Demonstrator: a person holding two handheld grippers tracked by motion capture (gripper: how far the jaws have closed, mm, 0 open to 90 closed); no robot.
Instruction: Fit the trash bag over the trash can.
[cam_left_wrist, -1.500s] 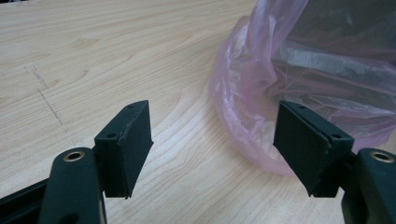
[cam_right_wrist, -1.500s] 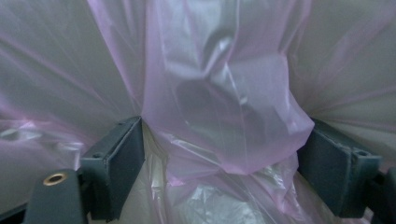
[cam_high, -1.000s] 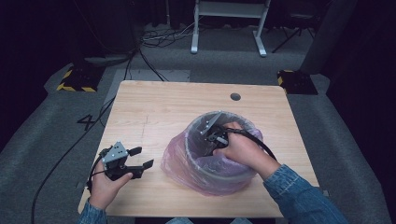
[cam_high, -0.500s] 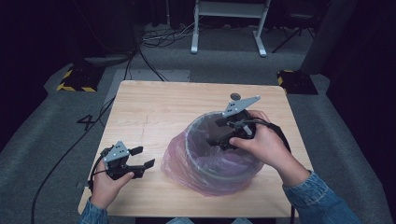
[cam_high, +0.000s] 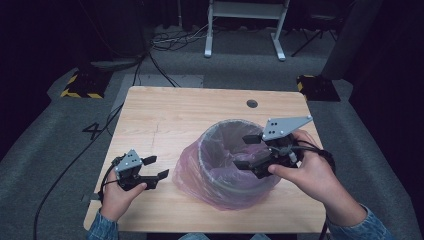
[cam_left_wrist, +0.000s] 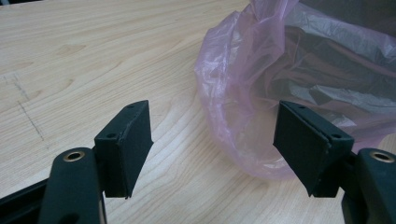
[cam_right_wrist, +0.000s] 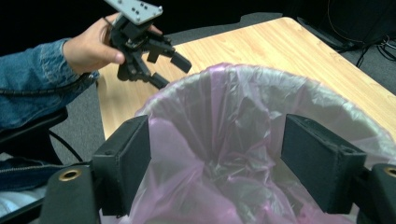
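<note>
My right gripper (cam_high: 250, 150) hovers with jaws wide and empty over the round grey bin lined with a thin pink plastic bag (cam_high: 227, 165), placed to work the liner. My left gripper (cam_high: 152, 167), also wide and empty, waits beside it on the pale wooden table (cam_high: 165, 115).

Bagged bin (cam_high: 235, 162) blocks table (cam_high: 165, 115) centre-right, open wood left & behind

High view looks down and forward from above the person's side, taking in the whole table (cam_high: 165, 115) and the floor beyond. Left gripper view sits low, close to the tabletop, facing the bag-lined bin's (cam_left_wrist: 299, 84) side. Right gripper view hovers just over its rim, looking across. All three share that bin.
</note>
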